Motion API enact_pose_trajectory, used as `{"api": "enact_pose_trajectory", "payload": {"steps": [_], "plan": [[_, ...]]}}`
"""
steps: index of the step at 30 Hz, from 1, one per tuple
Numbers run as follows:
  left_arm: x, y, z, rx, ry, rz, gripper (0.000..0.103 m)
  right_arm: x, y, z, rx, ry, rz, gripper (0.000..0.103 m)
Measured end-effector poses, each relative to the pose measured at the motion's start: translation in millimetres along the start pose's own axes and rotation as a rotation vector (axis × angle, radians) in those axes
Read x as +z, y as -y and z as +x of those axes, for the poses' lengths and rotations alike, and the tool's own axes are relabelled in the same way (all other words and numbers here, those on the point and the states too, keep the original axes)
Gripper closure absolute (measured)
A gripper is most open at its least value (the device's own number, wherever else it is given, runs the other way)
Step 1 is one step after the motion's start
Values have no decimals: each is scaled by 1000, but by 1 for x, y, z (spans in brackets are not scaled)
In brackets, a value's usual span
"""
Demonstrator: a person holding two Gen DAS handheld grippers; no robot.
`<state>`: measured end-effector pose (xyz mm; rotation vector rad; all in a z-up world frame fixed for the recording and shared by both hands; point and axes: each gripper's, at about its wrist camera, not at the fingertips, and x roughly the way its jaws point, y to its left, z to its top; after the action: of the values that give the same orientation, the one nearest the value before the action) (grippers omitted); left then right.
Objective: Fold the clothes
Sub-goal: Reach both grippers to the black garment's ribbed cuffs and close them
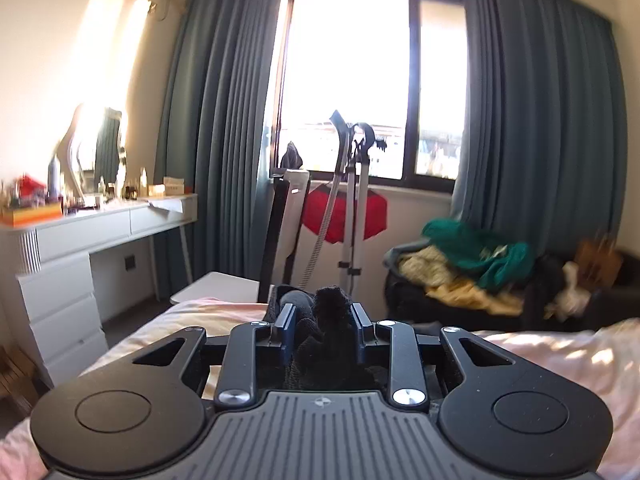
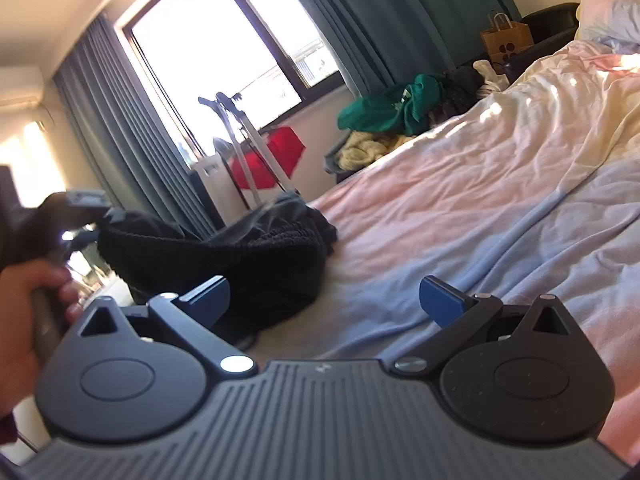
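Lying on the pink bed sheet (image 2: 460,200): one black knitted garment (image 2: 256,256), bunched, its long axis running from the left gripper (image 1: 323,320) across toward the window. Left gripper: closed narrow on a raised fold of the knit, fabric filling the gap between its pads. Right gripper (image 2: 324,300): jaws wide, nothing between them, low over the sheet; the garment lies ahead and to its left, near its left pad. Nearer free hand: right.
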<state>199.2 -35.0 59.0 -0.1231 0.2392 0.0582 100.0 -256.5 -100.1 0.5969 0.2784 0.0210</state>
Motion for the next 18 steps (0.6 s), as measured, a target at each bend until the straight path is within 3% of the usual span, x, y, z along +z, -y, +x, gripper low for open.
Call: {"api": "enact_pose_trajectory", "payload": {"steps": [6,7,8,9,12,15,18], "plan": [[5,-87,-102,-70,57,-135,76,3,-24,-24,90,31,-64,0],[1,-101,-115,-65,71,-136,79,3,-26,-27,95,17,-55,0],[-5,-115,-127,-55,84,-131,90,2,-28,-28,96,-4,-38,0],[-11,-129,-134,-44,80,-128,89,1,-28,-29,107,-35,-8,0],[-36,-169,-137,-10,-13,-148,88,-6,-25,-27,145,-118,105,0],[-59,-212,-118,20,-143,-275,88,-19,-23,-16,158,-198,176,0],[-73,-250,-104,42,-177,-374,85,-40,-28,1,185,-305,184,0]]}}
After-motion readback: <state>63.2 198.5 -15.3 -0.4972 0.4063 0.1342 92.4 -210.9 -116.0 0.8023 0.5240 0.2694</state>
